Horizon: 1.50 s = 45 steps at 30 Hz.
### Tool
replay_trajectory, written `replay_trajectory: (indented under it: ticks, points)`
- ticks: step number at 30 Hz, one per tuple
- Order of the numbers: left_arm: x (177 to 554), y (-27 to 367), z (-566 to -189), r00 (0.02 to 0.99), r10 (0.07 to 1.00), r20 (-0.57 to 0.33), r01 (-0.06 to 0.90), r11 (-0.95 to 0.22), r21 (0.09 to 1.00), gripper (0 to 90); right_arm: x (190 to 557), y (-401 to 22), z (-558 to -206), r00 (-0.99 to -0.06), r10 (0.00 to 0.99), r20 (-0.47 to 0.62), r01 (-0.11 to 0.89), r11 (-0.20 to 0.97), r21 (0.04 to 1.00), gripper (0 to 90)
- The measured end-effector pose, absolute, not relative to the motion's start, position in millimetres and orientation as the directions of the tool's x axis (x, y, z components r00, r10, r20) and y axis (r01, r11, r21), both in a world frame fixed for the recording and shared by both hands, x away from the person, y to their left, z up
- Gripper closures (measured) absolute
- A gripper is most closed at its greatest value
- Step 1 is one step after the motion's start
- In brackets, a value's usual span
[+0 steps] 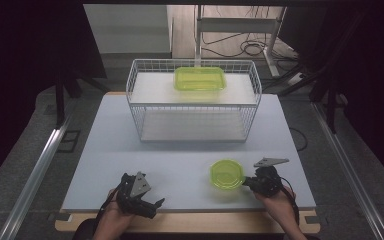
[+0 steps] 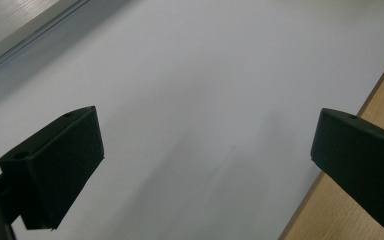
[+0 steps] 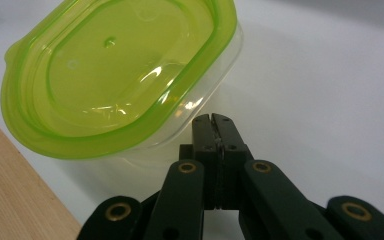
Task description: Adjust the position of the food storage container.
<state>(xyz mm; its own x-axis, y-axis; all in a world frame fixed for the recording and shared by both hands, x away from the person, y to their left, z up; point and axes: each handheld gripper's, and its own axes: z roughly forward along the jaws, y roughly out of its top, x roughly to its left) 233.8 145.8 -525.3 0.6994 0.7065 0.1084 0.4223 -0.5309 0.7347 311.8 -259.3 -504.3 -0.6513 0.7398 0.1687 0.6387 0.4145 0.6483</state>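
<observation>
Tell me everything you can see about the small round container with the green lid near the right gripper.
The small round clear plastic container with a translucent lime-green lid sits upright on the white table, near its front edge, lid on. The lid has a raised rim, a recessed centre and a small tab at one edge; the tub below looks empty. The right gripper, its fingers pressed together, points at the container's side wall just below the lid rim. Whether it actually touches cannot be told.

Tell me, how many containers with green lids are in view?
2. A rectangular container sits on the upper shelf of the wire rack; a round container stands on the table, just beside the right gripper.
</observation>
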Motion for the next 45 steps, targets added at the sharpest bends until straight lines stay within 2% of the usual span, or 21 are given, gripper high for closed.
replay_trajectory:
  ticks: [26,33,40,45]
  points:
    - [233,146,-525,0.700,0.705,0.114,0.422,-0.537,0.730,0.3,341,-197,-515,-0.720,0.651,0.241,0.622,0.451,0.640,89.3]
    - [233,146,-525,0.701,0.705,0.111,0.423,-0.536,0.731,0.3,341,-196,-511,-0.734,0.653,0.187,0.589,0.475,0.653,88.6]
    - [233,146,-524,0.696,0.712,0.095,0.437,-0.525,0.730,0.4,333,-221,-494,-0.712,0.693,0.108,0.554,0.462,0.692,79.2]
    - [234,149,-523,0.686,0.724,0.073,0.453,-0.503,0.736,0.9,323,-237,-485,-0.705,0.707,0.048,0.514,0.463,0.722,64.5]
